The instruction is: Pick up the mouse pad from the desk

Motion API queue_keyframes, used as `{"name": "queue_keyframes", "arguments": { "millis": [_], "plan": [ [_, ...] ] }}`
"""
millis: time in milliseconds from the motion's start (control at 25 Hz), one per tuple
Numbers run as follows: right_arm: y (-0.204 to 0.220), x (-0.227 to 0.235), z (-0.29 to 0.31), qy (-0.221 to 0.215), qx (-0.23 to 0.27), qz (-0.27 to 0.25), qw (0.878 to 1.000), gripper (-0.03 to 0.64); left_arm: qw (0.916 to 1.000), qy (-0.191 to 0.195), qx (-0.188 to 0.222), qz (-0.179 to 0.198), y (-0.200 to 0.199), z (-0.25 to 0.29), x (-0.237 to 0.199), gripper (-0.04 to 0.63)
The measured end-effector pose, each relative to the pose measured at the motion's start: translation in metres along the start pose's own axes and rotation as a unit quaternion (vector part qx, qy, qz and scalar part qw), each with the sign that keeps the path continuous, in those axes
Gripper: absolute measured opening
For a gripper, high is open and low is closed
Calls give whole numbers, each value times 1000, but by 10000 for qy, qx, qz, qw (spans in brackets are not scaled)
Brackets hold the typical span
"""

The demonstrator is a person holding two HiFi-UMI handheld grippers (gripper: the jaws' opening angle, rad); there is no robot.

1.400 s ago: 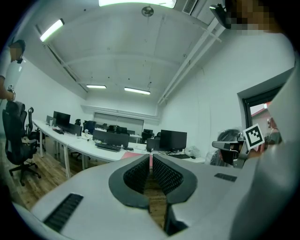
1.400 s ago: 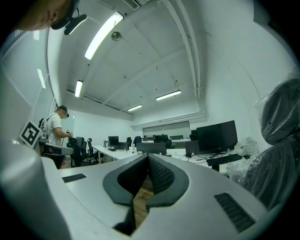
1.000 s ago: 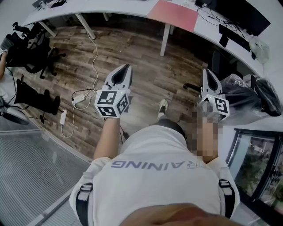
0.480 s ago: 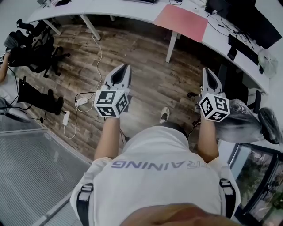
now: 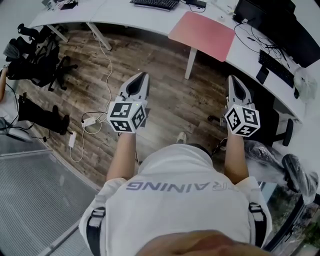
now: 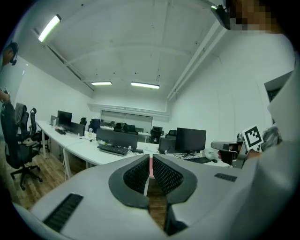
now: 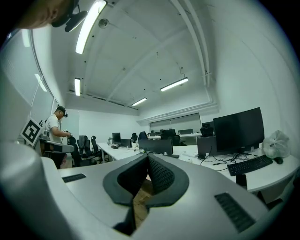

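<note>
Getting-close step, I think: the flat pink mouse pad (image 5: pixel 202 35) lies on the long white desk (image 5: pixel 122 13) at 1 o'clock, far from the grey left gripper (image 5: pixel 141 76) and grey right gripper (image 5: pixel 232 80), whose empty jaws, pressed together, must next spread.

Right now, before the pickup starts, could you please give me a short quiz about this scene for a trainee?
1. True or false: the left gripper already holds the mouse pad.
2. The fingers of the right gripper are: A open, B shut and empty, C shut on a cable.
3. On what does the mouse pad lie?
Key: 1 false; 2 B; 3 the white desk.
</note>
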State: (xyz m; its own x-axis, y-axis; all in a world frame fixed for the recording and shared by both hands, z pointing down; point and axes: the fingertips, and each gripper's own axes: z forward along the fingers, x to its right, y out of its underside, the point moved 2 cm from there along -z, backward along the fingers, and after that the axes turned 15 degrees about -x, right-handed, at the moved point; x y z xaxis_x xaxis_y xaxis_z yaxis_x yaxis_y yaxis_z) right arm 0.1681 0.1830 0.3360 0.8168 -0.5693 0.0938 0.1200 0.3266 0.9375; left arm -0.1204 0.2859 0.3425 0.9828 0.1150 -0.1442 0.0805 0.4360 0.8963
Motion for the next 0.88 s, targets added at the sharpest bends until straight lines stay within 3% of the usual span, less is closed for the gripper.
{"name": "queue_keyframes", "arguments": {
  "millis": [280,520,880],
  "plan": [
    [-5,64,56,-122,-89,175,9997,23,9998,-94,-161,122,-23,78,15,46],
    [14,85,85,-156,-289,384,9987,23,9994,-84,-236,222,-38,121,13,46],
    [2,138,119,419,-347,610,9967,23,9982,443,-286,298,-66,197,11,46]
  ]
}}
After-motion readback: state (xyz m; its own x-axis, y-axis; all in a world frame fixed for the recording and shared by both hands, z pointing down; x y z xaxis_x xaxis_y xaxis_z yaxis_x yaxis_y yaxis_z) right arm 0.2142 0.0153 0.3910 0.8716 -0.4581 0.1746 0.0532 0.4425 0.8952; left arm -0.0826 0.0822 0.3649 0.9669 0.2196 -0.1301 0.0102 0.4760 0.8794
